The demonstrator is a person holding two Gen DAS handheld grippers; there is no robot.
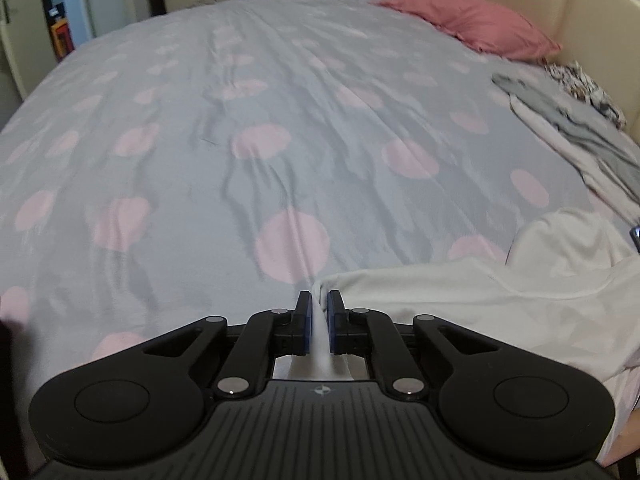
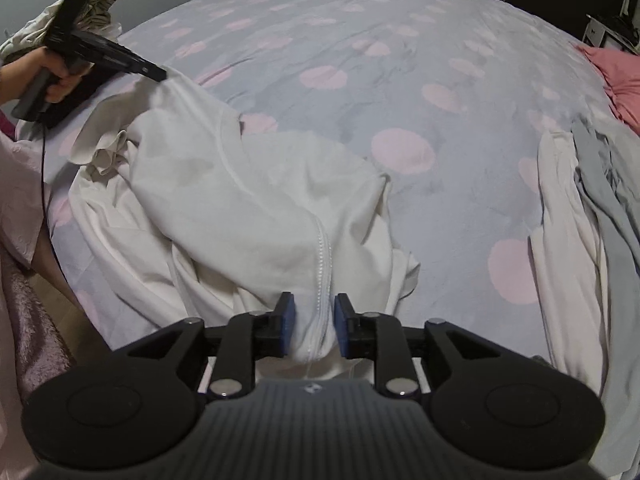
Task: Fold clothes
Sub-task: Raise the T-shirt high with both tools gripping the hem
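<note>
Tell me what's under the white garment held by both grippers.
The white garment lies bunched on the grey bedspread with pink dots, which shows all around it. Whatever sits beneath its folds is covered.

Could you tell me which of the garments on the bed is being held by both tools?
The white zippered garment; the grey and cream ones lie untouched aside.

The bed (image 1: 280, 80) wears a grey cover with pink dots. A pink pillow (image 1: 472, 24) lies at its headboard end. Nearer than the pillow, along the same side, lie grey and white clothes (image 1: 576, 136). Nearer still, a crumpled white garment (image 2: 248, 192) lies on the cover.
</note>
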